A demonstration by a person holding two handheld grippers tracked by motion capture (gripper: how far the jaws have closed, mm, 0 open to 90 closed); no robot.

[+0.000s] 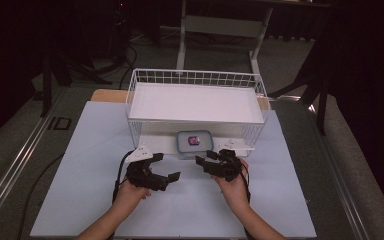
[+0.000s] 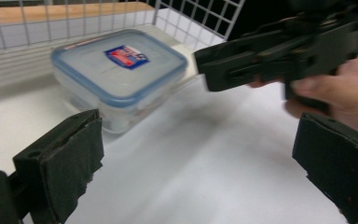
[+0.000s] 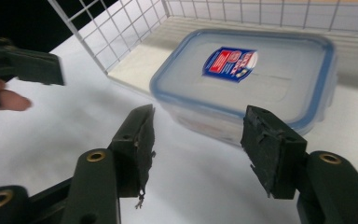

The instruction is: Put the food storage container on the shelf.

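A lidded plastic box (image 1: 194,141) sits on the white table (image 1: 80,190), half under the lower tier of a white wire rack (image 1: 195,100), at the rack's open front edge. This placement leaves the near side of the box reachable from the person's side.

The left gripper (image 1: 167,167) and the right gripper (image 1: 203,160) are held low over the table, just in front of the box, one to each side, angled inward toward it. Both sets of jaws stand wide apart and hold nothing. The stance appears to prepare for a two-sided approach to the box.

Materials and shapes:
- Box: clear rectangular body with rounded corners; translucent lid with a blue rim and a red-and-blue label (image 3: 230,64).
- Rack: thin white wire grid, flat white shelf on top.
- Jaws: black, faced with frayed dark padding.
- Table: smooth, matte white.
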